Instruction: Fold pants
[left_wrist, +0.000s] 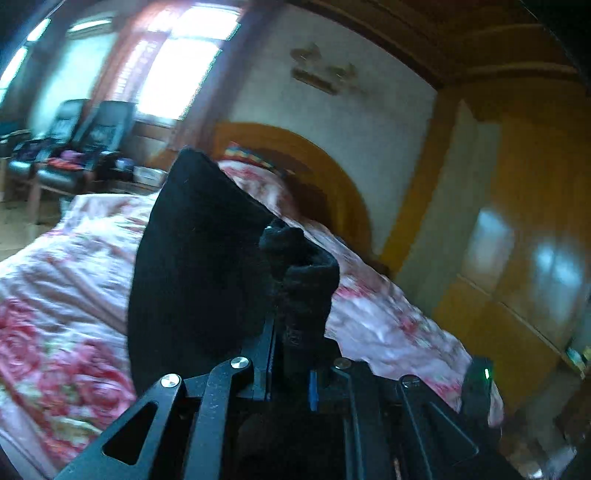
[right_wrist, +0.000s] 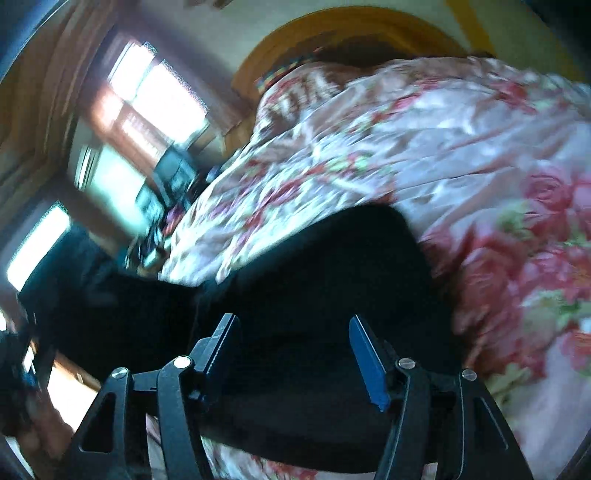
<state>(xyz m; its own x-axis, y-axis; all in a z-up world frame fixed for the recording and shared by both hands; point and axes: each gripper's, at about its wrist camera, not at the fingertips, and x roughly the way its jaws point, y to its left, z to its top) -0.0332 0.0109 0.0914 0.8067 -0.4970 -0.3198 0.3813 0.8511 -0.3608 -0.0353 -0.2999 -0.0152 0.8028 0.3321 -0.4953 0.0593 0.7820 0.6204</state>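
The black pants (left_wrist: 195, 266) hang lifted above the bed in the left wrist view. My left gripper (left_wrist: 295, 332) is shut on a bunched edge of the pants, which wraps over its fingertips. In the right wrist view the black pants (right_wrist: 314, 280) spread across the bed below my right gripper (right_wrist: 291, 325). The right gripper is open, its blue-padded fingers (right_wrist: 365, 354) wide apart just above the cloth, holding nothing. Both views are blurred by motion.
The bed carries a pink floral quilt (left_wrist: 55, 295) (right_wrist: 461, 147) with an arched wooden headboard (left_wrist: 317, 162). A wooden wardrobe (left_wrist: 517, 240) stands to the right of the bed. Dark armchairs (left_wrist: 81, 144) stand by the window at the far left.
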